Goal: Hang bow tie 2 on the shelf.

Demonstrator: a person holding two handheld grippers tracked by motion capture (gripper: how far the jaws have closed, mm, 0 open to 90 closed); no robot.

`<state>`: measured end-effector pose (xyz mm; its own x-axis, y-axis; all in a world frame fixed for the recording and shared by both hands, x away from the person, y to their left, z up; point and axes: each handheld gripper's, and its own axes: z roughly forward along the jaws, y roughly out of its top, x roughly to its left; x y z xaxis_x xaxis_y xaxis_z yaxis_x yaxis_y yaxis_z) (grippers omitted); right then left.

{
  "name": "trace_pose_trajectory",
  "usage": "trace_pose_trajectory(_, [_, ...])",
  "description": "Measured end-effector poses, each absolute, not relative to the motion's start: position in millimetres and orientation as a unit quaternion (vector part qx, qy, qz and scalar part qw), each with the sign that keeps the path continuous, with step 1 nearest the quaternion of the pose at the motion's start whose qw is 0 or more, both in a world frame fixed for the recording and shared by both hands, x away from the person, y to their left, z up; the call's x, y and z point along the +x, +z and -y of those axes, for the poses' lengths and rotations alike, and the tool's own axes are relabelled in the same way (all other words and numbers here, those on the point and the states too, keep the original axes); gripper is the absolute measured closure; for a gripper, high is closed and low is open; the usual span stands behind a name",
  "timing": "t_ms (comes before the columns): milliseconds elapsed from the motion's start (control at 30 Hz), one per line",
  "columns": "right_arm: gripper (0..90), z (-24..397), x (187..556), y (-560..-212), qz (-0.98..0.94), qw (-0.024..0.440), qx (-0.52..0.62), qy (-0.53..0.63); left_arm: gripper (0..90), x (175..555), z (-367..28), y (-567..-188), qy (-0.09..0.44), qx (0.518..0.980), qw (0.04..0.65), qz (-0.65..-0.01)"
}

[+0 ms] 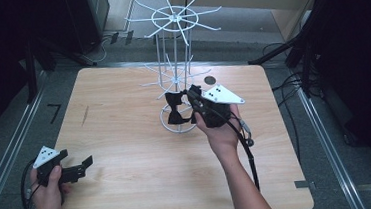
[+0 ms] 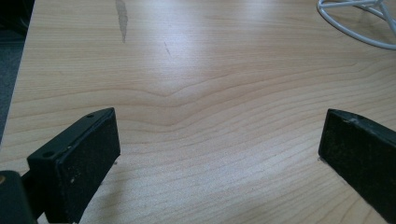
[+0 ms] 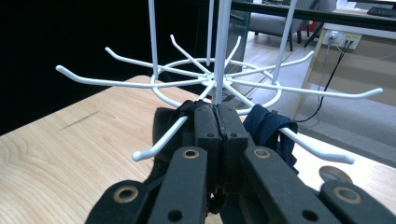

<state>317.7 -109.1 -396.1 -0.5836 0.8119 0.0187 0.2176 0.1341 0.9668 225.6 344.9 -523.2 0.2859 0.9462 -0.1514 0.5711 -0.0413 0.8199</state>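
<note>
A white wire rack with hooked arms stands on the wooden table. Two black bow ties hang one above the other from its lower tier. My right gripper reaches in at that tier. In the right gripper view its jaws are pressed together under a hooked arm, and thin dark fabric seems pinched between them. Black cloth lies to their left, and dark navy cloth hangs from a hook to their right. My left gripper rests low at the table's near left, open and empty.
The rack's round base ring sits mid-table, and its edge lies ahead of my left gripper. A small dark round disc lies behind the rack. Cables and dark stands surround the table on the floor.
</note>
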Motion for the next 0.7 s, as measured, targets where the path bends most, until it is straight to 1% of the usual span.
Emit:
trace_pose_trajectory(300, [86.5,111,317,-402,-0.695,0.269,0.371,0.553,0.0,226,-345,-523,0.225,0.686,0.416,-0.553])
trace_pose_trajectory(400, [83.9,113,317,-405,-0.694,0.271,0.370,0.554,0.0,226,-345,-523,0.225,0.685,0.416,-0.553])
trace_pose_trajectory(433, [81.7,114,315,-408,-0.694,0.270,0.372,0.554,0.0,226,-345,-523,0.225,0.685,0.416,-0.553])
trace_pose_trajectory(467, [81.7,114,315,-408,-0.694,0.270,0.372,0.554,0.0,226,-345,-523,0.225,0.685,0.416,-0.553])
trace_pose_trajectory(500, [79.1,113,315,-411,-0.695,0.270,0.372,0.553,0.0,226,-345,-523,0.225,0.686,0.416,-0.553])
trace_pose_trajectory(633, [75.8,114,311,-417,-0.697,0.266,0.376,0.549,0.0,226,-345,-523,0.225,0.685,0.417,-0.553])
trace_pose_trajectory(700, [72.8,114,310,-420,-0.699,0.266,0.377,0.547,0.0,226,-345,-523,0.225,0.685,0.417,-0.553])
